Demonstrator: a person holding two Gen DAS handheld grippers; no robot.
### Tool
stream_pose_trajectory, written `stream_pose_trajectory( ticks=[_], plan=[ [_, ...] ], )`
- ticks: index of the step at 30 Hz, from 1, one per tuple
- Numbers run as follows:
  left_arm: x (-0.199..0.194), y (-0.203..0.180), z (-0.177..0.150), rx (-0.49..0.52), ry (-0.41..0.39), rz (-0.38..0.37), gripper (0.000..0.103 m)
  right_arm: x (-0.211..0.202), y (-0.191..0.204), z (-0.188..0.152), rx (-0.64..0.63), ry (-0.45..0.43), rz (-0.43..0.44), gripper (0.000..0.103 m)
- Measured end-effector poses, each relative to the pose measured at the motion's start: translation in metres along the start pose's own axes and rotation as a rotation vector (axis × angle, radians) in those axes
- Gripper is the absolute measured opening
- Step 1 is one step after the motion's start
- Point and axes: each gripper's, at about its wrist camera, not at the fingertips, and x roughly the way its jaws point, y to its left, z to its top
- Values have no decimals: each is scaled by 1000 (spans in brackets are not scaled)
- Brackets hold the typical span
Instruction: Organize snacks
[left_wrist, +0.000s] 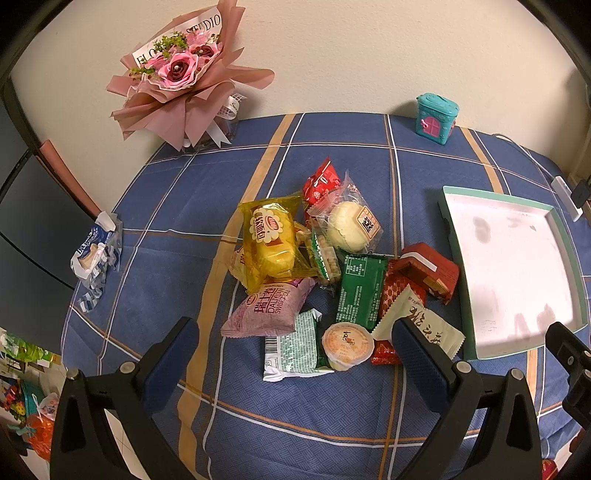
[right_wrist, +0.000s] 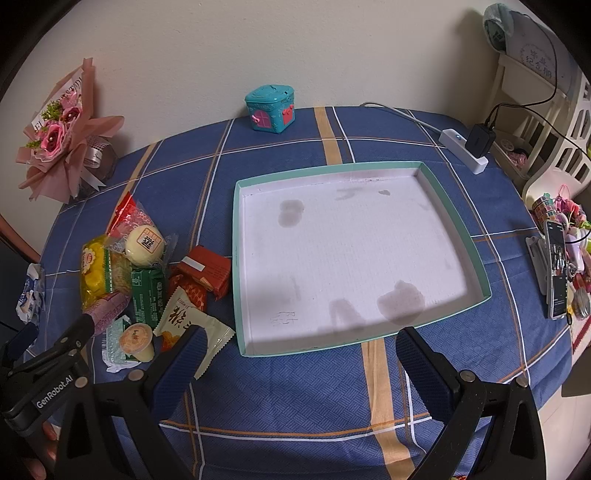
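Behind the right tool (right_wrist: 295, 358), the tray's (right_wrist: 458, 225) near rim is partly hidden

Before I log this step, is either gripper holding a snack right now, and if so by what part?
Nothing is held. The left gripper and the right gripper both hang open above the tablecloth.

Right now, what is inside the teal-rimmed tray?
No snacks: the teal-rimmed tray holds only its white floor with dark stains and a small scribble near its front edge. The snack pile lies outside it on the tablecloth. The right gripper covers nothing inside.
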Motion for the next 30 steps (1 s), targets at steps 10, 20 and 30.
stream_pose_trajectory(
  ticks=[10, 20, 30],
  plan=[
    [0, -1, 0, 0, 0, 0, 103, 0, 0, 0, 0, 0, 0, 103],
    [0, -2, -1, 1, 0, 1, 103, 1, 1, 0, -1, 1, 0, 103],
    [0, -3, -1, 0, 0, 0, 103, 2, 1, -1, -8, 4, 2, 103]
  ],
)
